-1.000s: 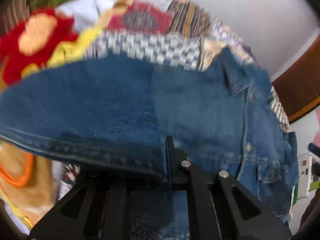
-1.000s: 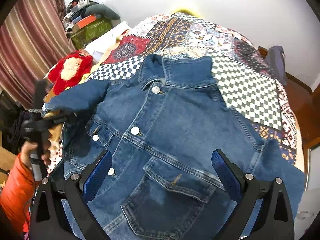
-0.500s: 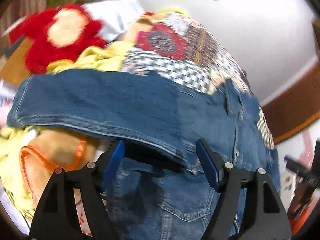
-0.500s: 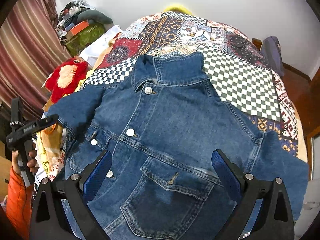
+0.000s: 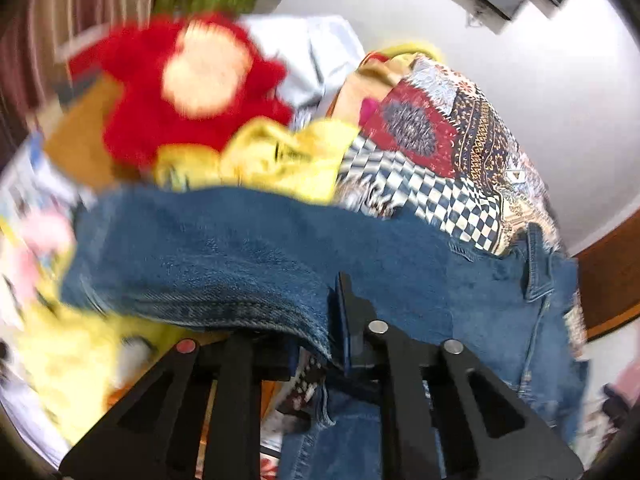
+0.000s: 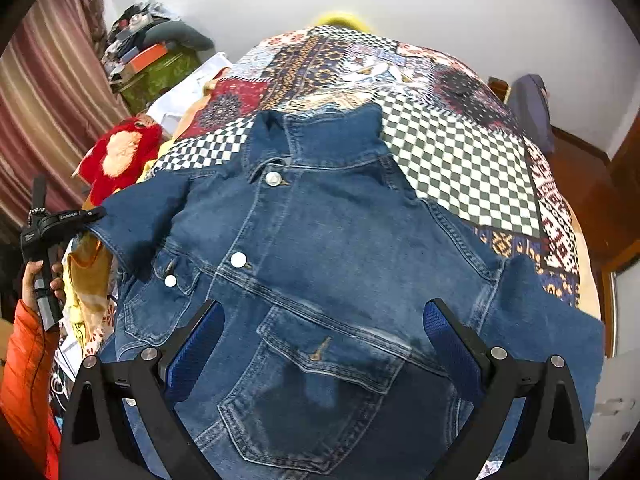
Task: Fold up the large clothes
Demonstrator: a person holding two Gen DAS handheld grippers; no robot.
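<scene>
A blue denim jacket (image 6: pixel 320 264) lies front up on a patchwork bedspread (image 6: pixel 460 152), collar at the far end, buttons down its front. My left gripper (image 5: pixel 332 320) is shut on the jacket's left sleeve (image 5: pixel 208 264) near the cuff and holds it up off the bed. It also shows in the right wrist view (image 6: pixel 86 216), at the sleeve's end on the left. My right gripper (image 6: pixel 320 344) is open and empty, hovering above the jacket's chest pocket (image 6: pixel 320 380).
A red plush toy (image 6: pixel 120 156) and yellow clothes (image 5: pixel 272 156) lie at the bed's left edge. A green box (image 6: pixel 160 72) with clutter stands in the far left corner by striped curtains. A dark bag (image 6: pixel 528 108) sits at the far right.
My left gripper was open half a second ago and has shut on the sleeve again, lifting it. The right gripper has stayed open and barely moved.
</scene>
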